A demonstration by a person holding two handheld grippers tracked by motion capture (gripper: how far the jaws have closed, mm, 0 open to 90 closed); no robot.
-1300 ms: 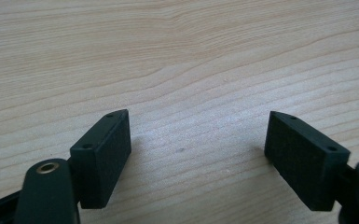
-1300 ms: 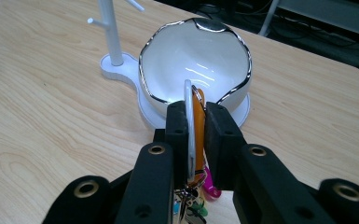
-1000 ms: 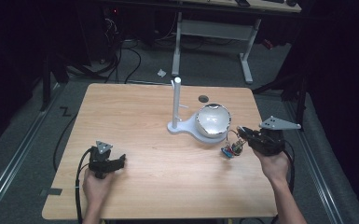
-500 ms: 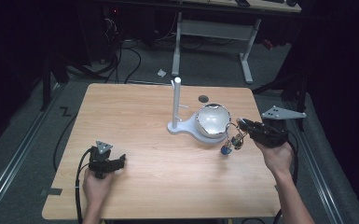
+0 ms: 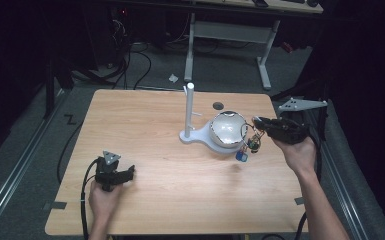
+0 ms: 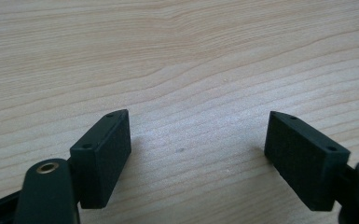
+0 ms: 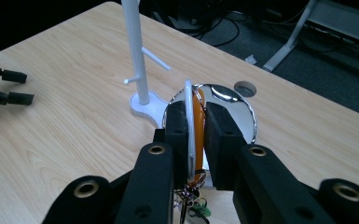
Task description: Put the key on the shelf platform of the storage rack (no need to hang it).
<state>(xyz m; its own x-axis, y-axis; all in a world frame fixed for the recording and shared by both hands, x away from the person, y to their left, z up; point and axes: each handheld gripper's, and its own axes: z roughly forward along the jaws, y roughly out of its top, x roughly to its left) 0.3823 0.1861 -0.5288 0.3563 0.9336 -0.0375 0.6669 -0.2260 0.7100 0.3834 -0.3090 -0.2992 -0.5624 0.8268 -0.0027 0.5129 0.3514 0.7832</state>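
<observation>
High view: your left gripper [image 5: 114, 174] sat low on the table [image 5: 155, 130], near its front-left corner, w/ your left hand [image 5: 102, 196] wrapped round it & its cable trailing off the front edge. Your right gripper [image 5: 258, 123] was over by the right edge, held in your right hand [image 5: 297, 152], grey three-cornered plate up top, jaws aimed at the shiny metal bowl [image 5: 227, 131]. A small bunch of trinkets [image 5: 250, 146] w/ a blue tag hung below the jaws, just beside the bowl. The bowl sat on the base of a white peg stand [image 5: 189, 117], roughly mid-table. A dark round hole [image 5: 218, 106] lay behind the bowl. Beyond the table: a grey desk frame [image 5: 230, 40] & cables on the floor.

Left gripper view: your jaws stood spread wide apart, nothing btwn them but bare wood grain; the left gripper [image 6: 198, 149] hovered close over the table top.

Right gripper view: your right gripper [image 7: 196, 126] had its jaws pinching a thin white ring [image 7: 188, 112] w/ an orange strip [image 7: 197, 112] alongside it, both upright btwn the pads. Little charms dangled under the jaws; too blurred to name. Straight past the jaws was the metal bowl [image 7: 235, 105], w/ the white peg stand [image 7: 137, 60] to its left, two short pegs sticking out from its post. Your left gripper [image 7: 2, 86] showed far off at the left edge.
</observation>
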